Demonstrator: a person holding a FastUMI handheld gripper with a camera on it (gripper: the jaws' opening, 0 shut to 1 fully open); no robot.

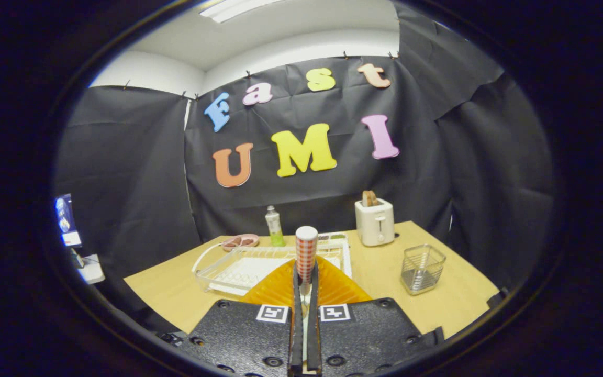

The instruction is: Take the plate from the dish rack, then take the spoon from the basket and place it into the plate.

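My gripper (305,280) is shut on the spoon (306,250). The spoon's red-and-white checked handle, with its white end, sticks up from between the fingertips. The spoon's bowl is hidden between the fingers. An orange ribbed plate (279,289) lies on the wooden table right under and just ahead of the fingers, spreading out to both sides of them. The white wire dish rack (252,268) stands beyond the plate. The wire basket (422,269) stands off to the right of the fingers, apart from the plate.
A white toaster (375,222) with bread in it stands at the back of the table (176,293). A small green bottle (274,226) and a pink divided dish (239,242) sit behind the rack. A screen (66,220) is off the table to the left.
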